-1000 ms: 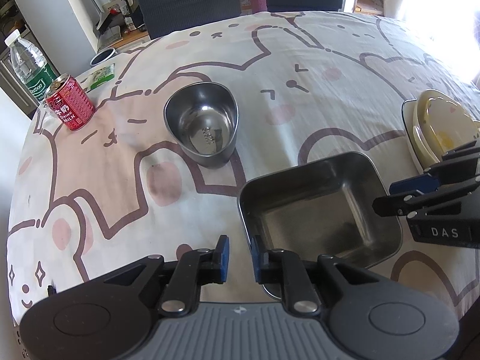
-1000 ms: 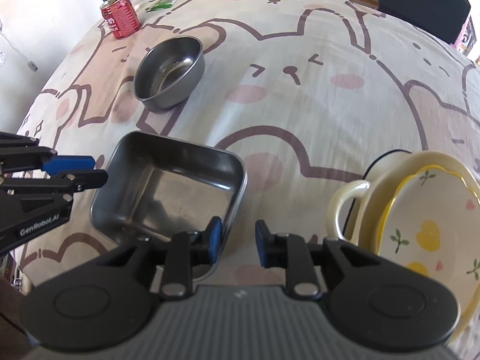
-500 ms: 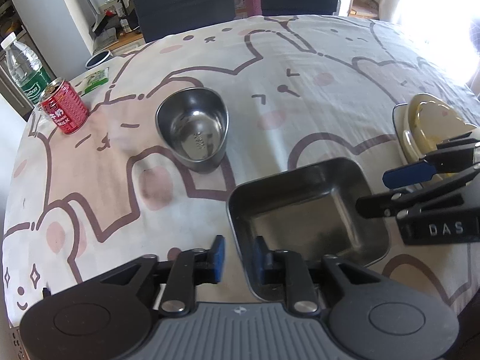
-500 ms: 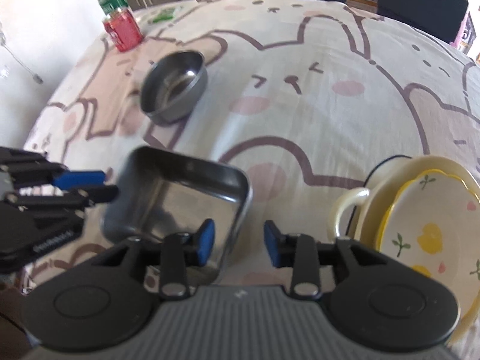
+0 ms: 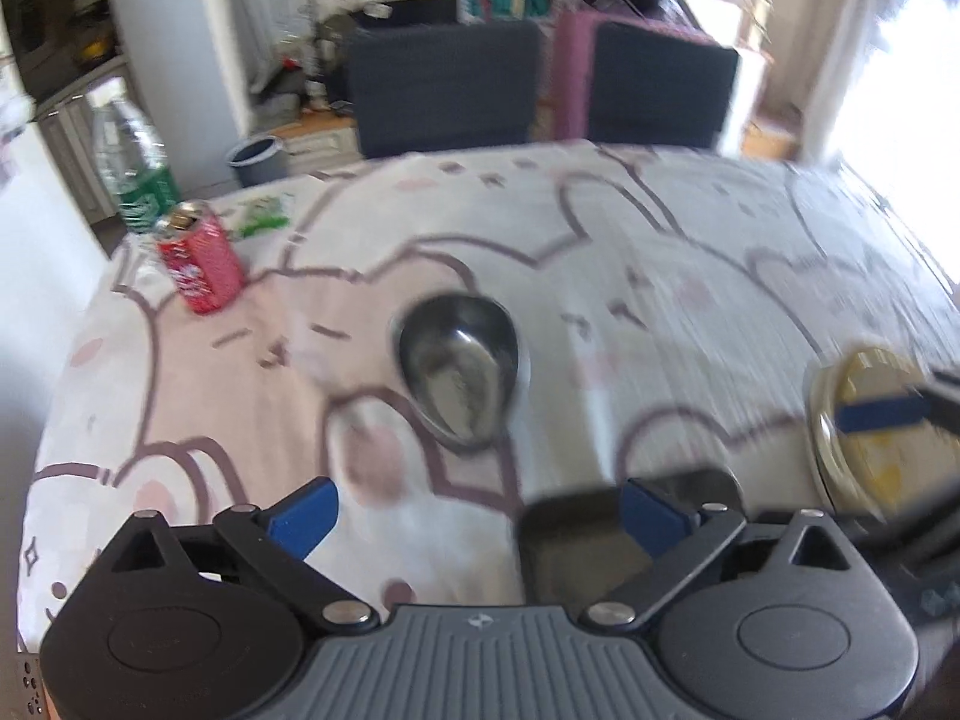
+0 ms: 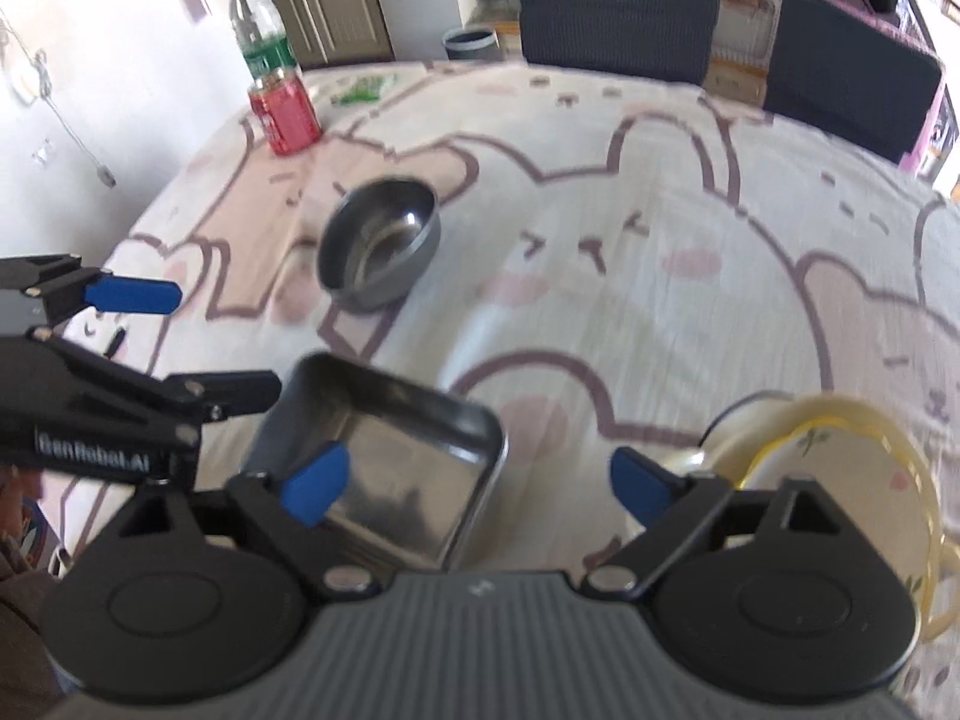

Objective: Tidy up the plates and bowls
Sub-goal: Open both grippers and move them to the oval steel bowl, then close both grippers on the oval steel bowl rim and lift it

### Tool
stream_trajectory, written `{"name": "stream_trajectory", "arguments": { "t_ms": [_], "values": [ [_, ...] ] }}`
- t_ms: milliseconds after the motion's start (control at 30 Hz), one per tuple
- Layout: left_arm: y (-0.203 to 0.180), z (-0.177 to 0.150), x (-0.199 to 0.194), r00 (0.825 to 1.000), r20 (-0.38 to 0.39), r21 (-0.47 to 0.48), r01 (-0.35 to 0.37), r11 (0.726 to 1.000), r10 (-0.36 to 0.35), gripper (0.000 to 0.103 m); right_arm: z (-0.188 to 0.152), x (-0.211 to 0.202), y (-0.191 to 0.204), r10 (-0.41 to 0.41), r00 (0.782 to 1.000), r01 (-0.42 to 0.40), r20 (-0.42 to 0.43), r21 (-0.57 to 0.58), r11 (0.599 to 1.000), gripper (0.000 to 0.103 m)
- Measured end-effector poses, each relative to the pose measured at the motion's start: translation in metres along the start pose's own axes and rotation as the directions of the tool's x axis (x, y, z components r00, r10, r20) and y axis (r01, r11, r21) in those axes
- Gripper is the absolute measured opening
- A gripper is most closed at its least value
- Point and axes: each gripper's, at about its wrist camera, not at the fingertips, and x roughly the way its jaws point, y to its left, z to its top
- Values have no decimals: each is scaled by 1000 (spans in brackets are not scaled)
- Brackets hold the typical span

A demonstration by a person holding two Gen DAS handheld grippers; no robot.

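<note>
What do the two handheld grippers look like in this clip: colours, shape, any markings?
Both match: the left gripper and right gripper have black linkage arms with silver rivets, blue finger pads, round black housings and a ribbed grey base. White lettering, blurred, runs along the left gripper's side in the right wrist view.

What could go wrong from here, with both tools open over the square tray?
1. The left tool and right tool have just been opening, with nothing between their pads. They hang close together over the square metal tray, so they could knock each other on the next reach.
2. The round steel bowl sits loose on the cloth and might slide if nudged.
3. The yellow plate rests in a handled dish beside the right tool; a swing could clip it.
</note>
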Motion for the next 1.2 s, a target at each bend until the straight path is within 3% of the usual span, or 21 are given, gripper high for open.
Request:
{"name": "stream_trajectory", "arguments": {
  "t_ms": [167, 367, 833, 1067, 1200],
  "values": [
    [26, 20, 14, 994, 51, -79, -89, 993, 93, 103, 17, -2, -12, 51, 995, -59, 83, 90, 994, 103],
    [48, 44, 52, 985, 45, -139, -157, 978, 164, 103, 53, 23, -22, 11, 992, -36, 128, 196, 980, 103],
    [37, 75, 124, 980, -45, -76, -198, 977, 195, 103, 81, 114, 17, -17, 999, 12, 51, 100, 995, 103],
    [36, 80, 145, 970, -68, -74, -237, 969, 232, 103, 81, 136, 25, -39, 999, 38, 10, 101, 994, 103],
    [42, 80, 147, 956, -65, -69, -290, 955, 286, 103, 78, 147, 27, -39, 999, 41, -32, 71, 997, 103]
  ]
}}
